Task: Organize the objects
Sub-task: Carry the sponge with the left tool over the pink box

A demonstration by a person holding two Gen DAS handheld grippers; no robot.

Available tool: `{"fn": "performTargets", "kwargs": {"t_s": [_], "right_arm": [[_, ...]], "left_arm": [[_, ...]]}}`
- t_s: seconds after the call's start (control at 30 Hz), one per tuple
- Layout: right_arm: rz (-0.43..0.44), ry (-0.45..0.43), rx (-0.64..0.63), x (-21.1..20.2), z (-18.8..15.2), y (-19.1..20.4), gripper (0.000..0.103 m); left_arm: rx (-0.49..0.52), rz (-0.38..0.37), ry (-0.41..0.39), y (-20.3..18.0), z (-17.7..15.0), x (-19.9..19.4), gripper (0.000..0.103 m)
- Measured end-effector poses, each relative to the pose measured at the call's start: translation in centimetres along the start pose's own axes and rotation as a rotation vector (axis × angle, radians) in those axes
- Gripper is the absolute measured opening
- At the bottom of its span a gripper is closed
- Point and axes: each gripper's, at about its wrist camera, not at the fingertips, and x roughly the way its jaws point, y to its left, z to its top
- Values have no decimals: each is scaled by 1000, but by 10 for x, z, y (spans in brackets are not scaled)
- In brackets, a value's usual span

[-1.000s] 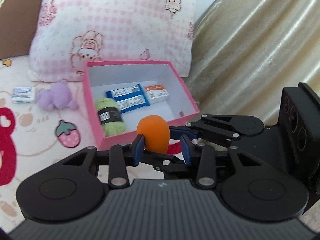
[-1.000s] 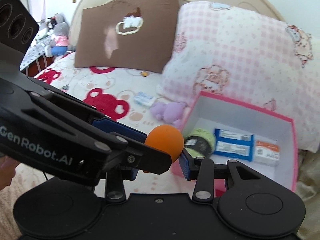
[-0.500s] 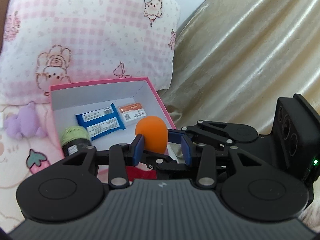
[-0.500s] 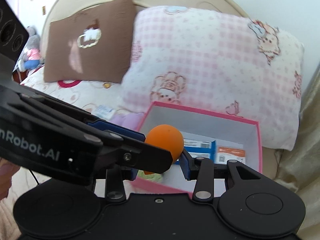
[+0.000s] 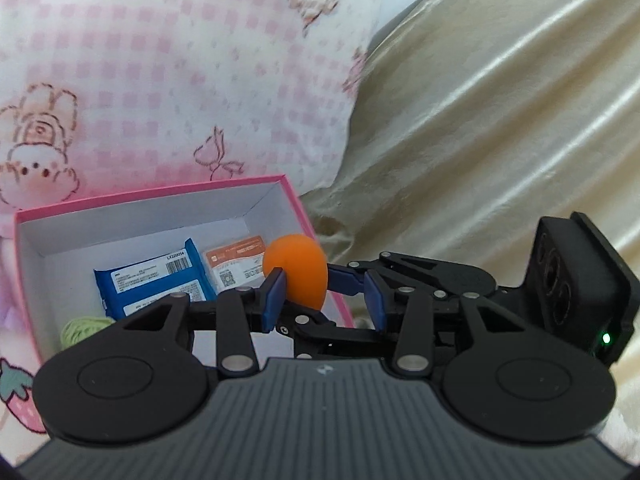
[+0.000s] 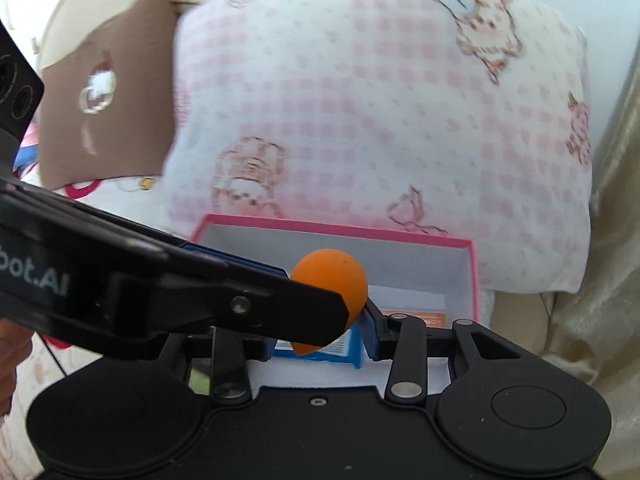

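**Orange ball over pink box corner**

Orange ball (image 5: pixel 296 276) up in the air above the near right corner of the pink box (image 5: pixel 152 200), over the orange-labelled packet (image 5: pixel 236 258). Right gripper (image 6: pixel 318 336) narrow, clamped on the ball: one pad pressed to it, the other hidden behind the crossing left finger. Left gripper (image 5: pixel 324 300) opening, one pad against the ball, the other clear of it. Blue packet (image 5: pixel 156 284) and green yarn (image 5: pixel 80 328) inside the box. Box up against the pink checked pillow (image 6: pixel 360 120); gold fabric (image 5: pixel 500 120) just beside.
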Motion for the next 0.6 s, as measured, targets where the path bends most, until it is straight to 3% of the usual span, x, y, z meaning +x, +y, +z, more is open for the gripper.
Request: {"fn": "performTargets", "kwargs": {"t_s": [0.13, 0.33, 0.6], "right_arm": [[-34, 43, 29, 25, 7, -21, 46], [-49, 87, 69, 55, 15, -43, 46], [-101, 158, -28, 95, 24, -52, 45]], "left_arm": [[-48, 13, 40, 11, 19, 34, 40], [-98, 19, 23, 33, 29, 66, 40], [-141, -5, -10, 58, 25, 86, 40]]}}
